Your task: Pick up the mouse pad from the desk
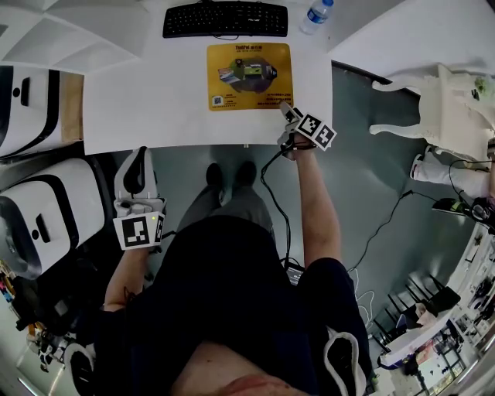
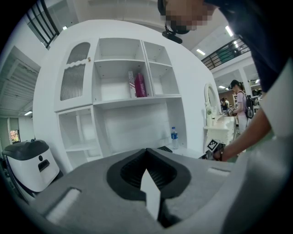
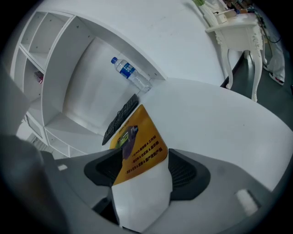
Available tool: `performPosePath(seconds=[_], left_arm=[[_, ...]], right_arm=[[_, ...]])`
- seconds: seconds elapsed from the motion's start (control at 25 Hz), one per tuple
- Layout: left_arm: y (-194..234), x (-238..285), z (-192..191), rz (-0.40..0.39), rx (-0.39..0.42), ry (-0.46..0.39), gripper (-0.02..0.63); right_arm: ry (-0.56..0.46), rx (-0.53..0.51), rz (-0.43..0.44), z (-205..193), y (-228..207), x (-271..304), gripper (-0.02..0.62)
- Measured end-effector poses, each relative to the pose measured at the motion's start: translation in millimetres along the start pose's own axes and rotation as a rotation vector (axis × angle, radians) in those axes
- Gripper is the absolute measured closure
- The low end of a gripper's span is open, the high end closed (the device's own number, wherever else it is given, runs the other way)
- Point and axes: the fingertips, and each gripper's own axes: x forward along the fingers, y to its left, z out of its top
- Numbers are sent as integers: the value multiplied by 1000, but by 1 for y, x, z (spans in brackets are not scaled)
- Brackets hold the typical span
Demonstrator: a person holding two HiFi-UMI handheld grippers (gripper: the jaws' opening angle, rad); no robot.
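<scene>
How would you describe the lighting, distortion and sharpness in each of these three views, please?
Head view: even light with no harsh shadows, strong fisheye that bends the edges of the desk, and a sharp mouse pad. Left gripper view: dark round vignette, glare from the ceiling lights, and a bowed shelf unit. Right gripper view: the same vignette, clear centre, and a water bottle that is easy to make out.

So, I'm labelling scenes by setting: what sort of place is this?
Likely a mock office corner in a large hall: a white desk with keyboard and mouse pad, nearly bare shelves behind it.
</scene>
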Motion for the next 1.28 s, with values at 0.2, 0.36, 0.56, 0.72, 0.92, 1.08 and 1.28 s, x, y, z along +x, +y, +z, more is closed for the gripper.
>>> performPosePath(seconds=[0.2, 0.36, 0.56, 0.72, 0.92, 1.08, 1.28], left_arm=[[-1, 2, -4, -4, -1, 10, 606], [-2, 4, -5, -9, -3, 13, 606], [-5, 7, -7, -18, -4, 18, 606], [-8, 9, -7, -23, -2, 19, 606], [-4, 12, -7, -13, 3, 27, 606], [3, 8, -11, 7, 0, 37, 606], [10, 7, -14, 23, -7, 40, 606]], right_arm=[[-19, 46, 20, 3, 0, 1, 279], [-25, 50, 35, 6, 2, 2, 282], [-20, 63, 52, 7, 3, 5, 288], [-11, 71, 81, 10, 6, 9, 299], [7, 47, 97, 15, 17, 31, 348], [15, 26, 90, 18, 22, 42, 392], [45, -53, 43, 17, 22, 49, 494]])
